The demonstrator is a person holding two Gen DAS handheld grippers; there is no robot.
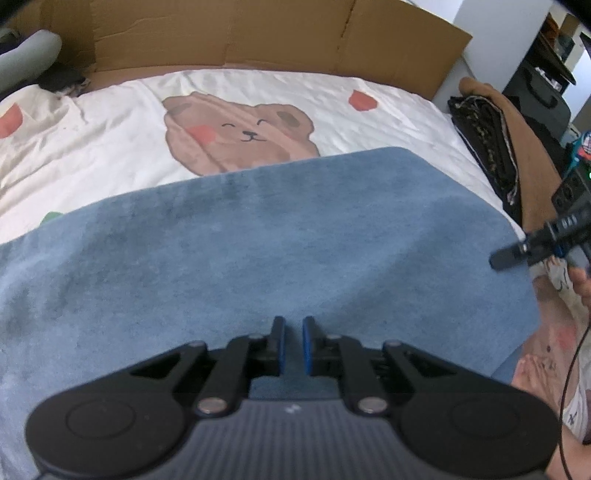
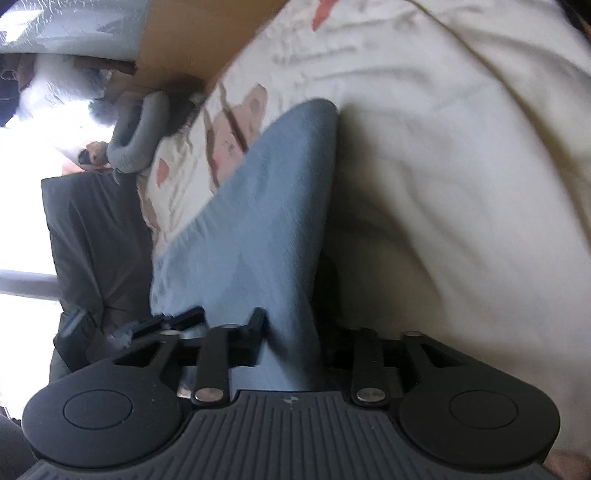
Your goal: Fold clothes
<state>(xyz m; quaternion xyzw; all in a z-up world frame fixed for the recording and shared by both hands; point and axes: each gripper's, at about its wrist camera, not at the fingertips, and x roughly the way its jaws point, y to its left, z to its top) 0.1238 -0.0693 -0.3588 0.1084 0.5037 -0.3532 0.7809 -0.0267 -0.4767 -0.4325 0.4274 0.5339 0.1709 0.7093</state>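
A bed covered by a white sheet (image 1: 110,147) printed with a brown bear (image 1: 240,133) fills the room's middle. A flattened cardboard sheet (image 1: 258,33) stands along its far edge at twelve o'clock, a white wall (image 1: 498,33) at one o'clock. Strong daylight glares in at nine o'clock in the right wrist view.

Blue towel (image 1: 258,236): matt, napped terry cloth. Bedsheet (image 1: 110,140): creased printed cotton. Backboard (image 1: 258,33): plain brown cardboard.
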